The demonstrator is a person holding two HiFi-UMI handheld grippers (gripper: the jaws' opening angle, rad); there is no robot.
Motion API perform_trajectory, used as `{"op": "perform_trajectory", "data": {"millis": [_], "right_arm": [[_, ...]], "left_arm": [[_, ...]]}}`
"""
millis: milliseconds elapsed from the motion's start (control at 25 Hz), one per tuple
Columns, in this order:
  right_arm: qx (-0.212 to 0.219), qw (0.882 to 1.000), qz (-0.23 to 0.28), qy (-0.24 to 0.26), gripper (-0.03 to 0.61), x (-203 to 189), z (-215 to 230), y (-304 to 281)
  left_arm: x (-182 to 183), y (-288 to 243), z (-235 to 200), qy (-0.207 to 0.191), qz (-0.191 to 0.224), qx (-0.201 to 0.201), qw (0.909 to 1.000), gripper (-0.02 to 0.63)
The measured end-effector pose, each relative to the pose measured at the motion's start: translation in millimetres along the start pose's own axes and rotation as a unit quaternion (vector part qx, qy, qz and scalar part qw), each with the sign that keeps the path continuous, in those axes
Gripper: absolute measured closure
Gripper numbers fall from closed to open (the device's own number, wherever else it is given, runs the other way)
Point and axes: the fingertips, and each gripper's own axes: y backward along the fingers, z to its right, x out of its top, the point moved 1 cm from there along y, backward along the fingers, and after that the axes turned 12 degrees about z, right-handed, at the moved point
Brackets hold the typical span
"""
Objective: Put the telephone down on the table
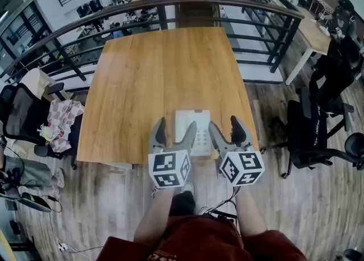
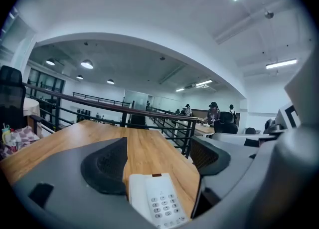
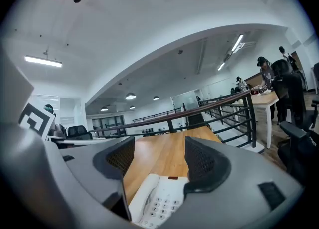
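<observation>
A white telephone with its handset on the left and a keypad lies flat on the wooden table, close to the near edge. My left gripper hovers over the phone's left side, open and empty. My right gripper is at the phone's right side, open too, nothing between its pads. In the left gripper view the telephone shows low between the open jaws of the left gripper. The right gripper view has the telephone below the right gripper, handset and keypad visible.
A black railing curves behind the table's far and right sides. Black office chairs stand on the right, and a chair with cloth on it on the left. Another table is at the upper right. The person's legs are below.
</observation>
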Motion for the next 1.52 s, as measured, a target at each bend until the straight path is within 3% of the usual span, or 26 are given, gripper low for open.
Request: {"op": "perform_trajectory", "data": {"millis": [480, 720, 1520], "right_arm": [[0.017, 0.994, 0.093, 0.057, 0.276, 89.8, -20.9, 22.4], [0.017, 0.988, 0.124, 0.091, 0.276, 116.6, -29.3, 30.0], [0.036, 0.986, 0.124, 0.109, 0.297, 111.8, -37.0, 32.6]], "left_arm": [[83.1, 19.4, 32.0, -0.05, 0.096, -0.008, 0.9941, 0.219], [105.8, 29.2, 40.3, -0.07, 0.123, -0.003, 0.9899, 0.219], [104.5, 30.9, 50.0, -0.063, 0.118, -0.018, 0.9909, 0.225]]}}
